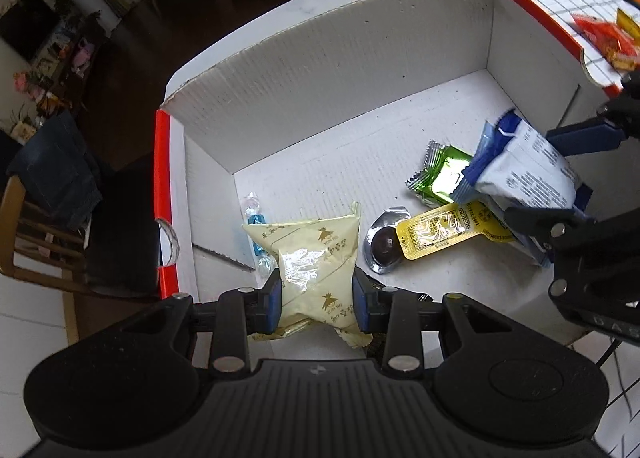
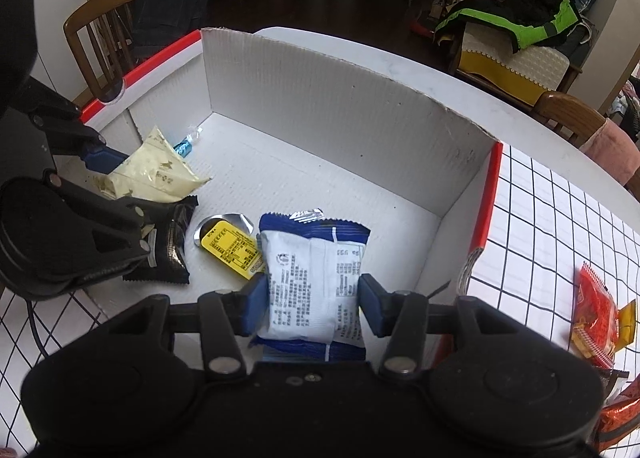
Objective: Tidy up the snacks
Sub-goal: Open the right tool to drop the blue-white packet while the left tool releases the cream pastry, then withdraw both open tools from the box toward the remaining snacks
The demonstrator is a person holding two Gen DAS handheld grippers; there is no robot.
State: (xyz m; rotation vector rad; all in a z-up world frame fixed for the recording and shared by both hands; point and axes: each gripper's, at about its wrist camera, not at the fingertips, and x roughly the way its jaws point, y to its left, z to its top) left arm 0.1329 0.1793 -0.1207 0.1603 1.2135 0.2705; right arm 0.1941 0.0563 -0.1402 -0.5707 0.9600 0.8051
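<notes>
With the left gripper (image 1: 316, 294) pinching the cream packet (image 1: 310, 258) and the right gripper (image 2: 314, 302) slackening round the blue packet (image 2: 316, 278), release both low in the box (image 1: 320, 69), clear of the jam tub (image 1: 436, 230) at three o'clock.

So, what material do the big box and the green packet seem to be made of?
Box: corrugated cardboard, matte white; fine ribs on the walls, frayed top edge. Green packet: probably metallised plastic film, glossy; bright glare and crimped, serrated ends.

Both tools, left (image 1: 316, 300) and right (image 2: 313, 304), angled steeply downward.
</notes>
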